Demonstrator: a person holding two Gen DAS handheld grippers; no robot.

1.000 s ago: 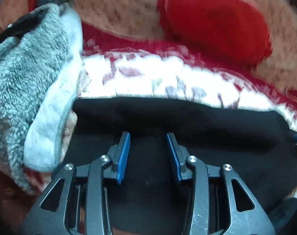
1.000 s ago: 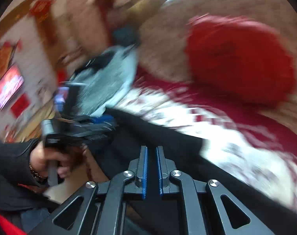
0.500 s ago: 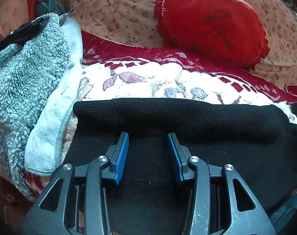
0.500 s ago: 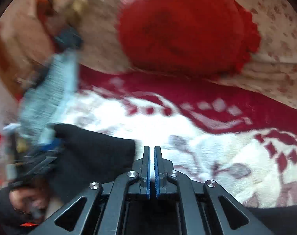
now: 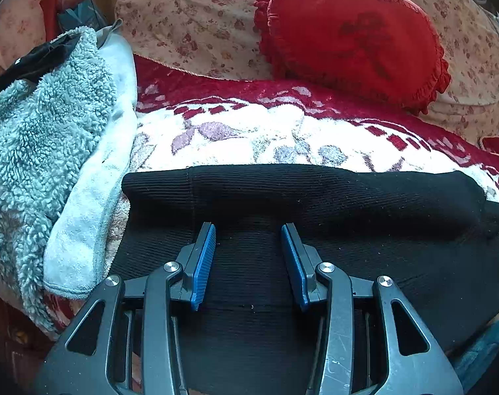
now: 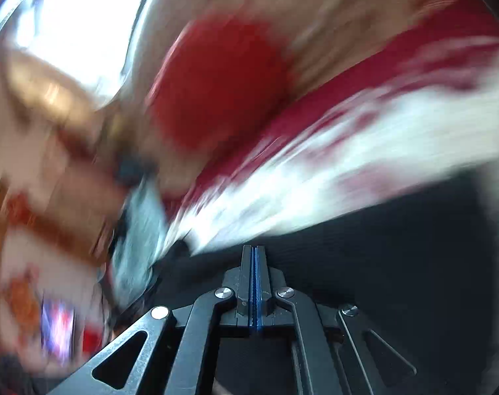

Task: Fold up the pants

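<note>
While black pants (image 5: 315, 204) lie flat | fleece blanket (image 5: 35, 138) touches left | left jaws spread | right jaws pressed together.

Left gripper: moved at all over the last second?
No. The left gripper sits open over the black pants, and the red heart cushion and grey fleece keep the same places in its view.

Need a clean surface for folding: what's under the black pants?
The black pants lie on a white-and-red floral blanket, visible beyond their far edge. What the cloth itself covers cannot be seen.
</note>
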